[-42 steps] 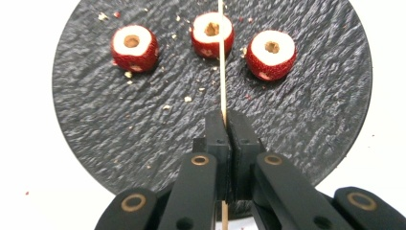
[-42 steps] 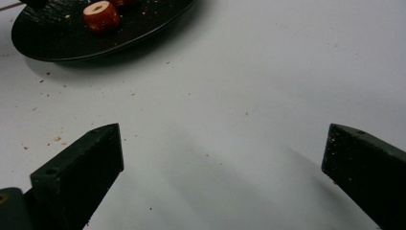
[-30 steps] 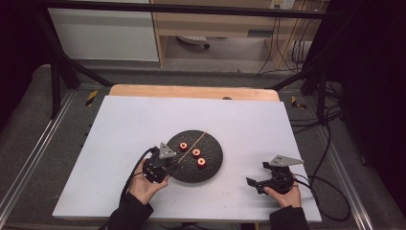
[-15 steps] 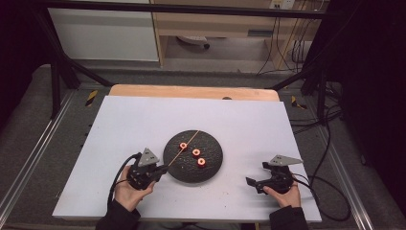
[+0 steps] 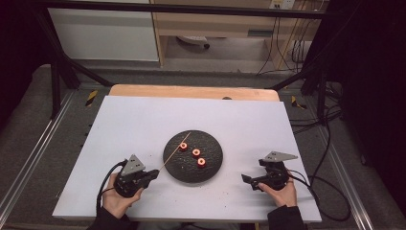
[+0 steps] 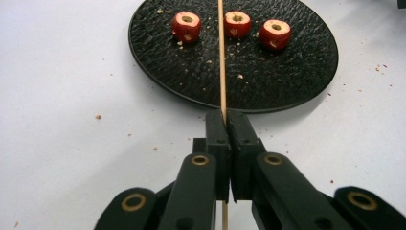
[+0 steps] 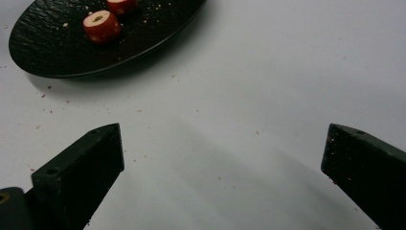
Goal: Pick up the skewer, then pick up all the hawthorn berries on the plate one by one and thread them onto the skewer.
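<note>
White sheeting covers the worktop [image 5: 143, 120], with a strip of bare wood at its far edge and dark floor, cables and a frame around it. Near the middle lies a round black plate [image 5: 213, 167] with a rough surface, carrying three red fruit rings [image 5: 196, 153] in a slanted row, each with a hollow core. Crumbs are scattered over the plate and the sheet around it.

At the plate's near-left side, the left gripper [image 5: 154, 173] rests low in a hand, its fingers [image 6: 218, 139] pressed together on a thin wooden skewer [image 6: 222, 62]. From the pinch the skewer runs out over the plate; in the left gripper view it passes between the leftmost ring and the middle one, and in the high view its far end reaches past the plate's upper-left rim.

To the right of the plate, well apart from it, the right gripper [image 5: 247, 181] sits in the other hand with its fingers [image 7: 81, 177] spread wide, only bare sheet between them.
</note>
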The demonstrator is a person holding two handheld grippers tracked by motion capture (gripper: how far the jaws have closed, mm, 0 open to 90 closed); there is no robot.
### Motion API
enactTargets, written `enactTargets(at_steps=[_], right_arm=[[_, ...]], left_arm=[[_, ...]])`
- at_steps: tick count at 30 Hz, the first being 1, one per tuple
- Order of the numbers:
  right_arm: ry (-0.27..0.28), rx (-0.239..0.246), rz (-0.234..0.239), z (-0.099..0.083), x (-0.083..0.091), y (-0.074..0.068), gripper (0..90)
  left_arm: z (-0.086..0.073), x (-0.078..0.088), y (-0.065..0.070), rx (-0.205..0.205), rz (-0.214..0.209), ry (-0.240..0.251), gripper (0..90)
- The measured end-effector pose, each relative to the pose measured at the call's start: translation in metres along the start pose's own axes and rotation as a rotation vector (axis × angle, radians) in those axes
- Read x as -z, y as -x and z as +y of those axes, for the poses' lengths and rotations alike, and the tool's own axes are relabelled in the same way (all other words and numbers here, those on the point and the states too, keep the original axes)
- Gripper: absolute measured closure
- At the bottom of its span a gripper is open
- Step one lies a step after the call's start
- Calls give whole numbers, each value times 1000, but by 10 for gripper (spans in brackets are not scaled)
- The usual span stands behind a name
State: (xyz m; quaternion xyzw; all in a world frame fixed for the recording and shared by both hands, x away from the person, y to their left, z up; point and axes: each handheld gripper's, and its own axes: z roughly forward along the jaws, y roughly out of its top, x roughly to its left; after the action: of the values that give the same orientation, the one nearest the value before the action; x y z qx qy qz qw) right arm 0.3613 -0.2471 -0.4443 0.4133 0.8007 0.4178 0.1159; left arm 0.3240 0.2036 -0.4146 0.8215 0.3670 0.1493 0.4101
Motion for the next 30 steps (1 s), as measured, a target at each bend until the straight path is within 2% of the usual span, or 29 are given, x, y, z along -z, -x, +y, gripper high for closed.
enactTargets(at_steps=[10, 12, 16, 23, 30], right_arm=[[-31, 29, 11, 21, -10, -16, 18], [-38, 21, 16, 26, -12, -21, 18], [-54, 35, 19, 36, -19, -30, 18], [-57, 45, 30, 48, -28, -40, 18], [-101, 56, 40, 66, -39, -52, 18]], left_arm=[[-8, 4, -5, 7, -18, 23, 881], [-10, 5, -6, 7, -21, 27, 881], [-11, 6, -7, 8, -27, 34, 881], [-14, 7, -7, -1, -35, 43, 881], [-16, 7, -9, -2, -38, 40, 881]])
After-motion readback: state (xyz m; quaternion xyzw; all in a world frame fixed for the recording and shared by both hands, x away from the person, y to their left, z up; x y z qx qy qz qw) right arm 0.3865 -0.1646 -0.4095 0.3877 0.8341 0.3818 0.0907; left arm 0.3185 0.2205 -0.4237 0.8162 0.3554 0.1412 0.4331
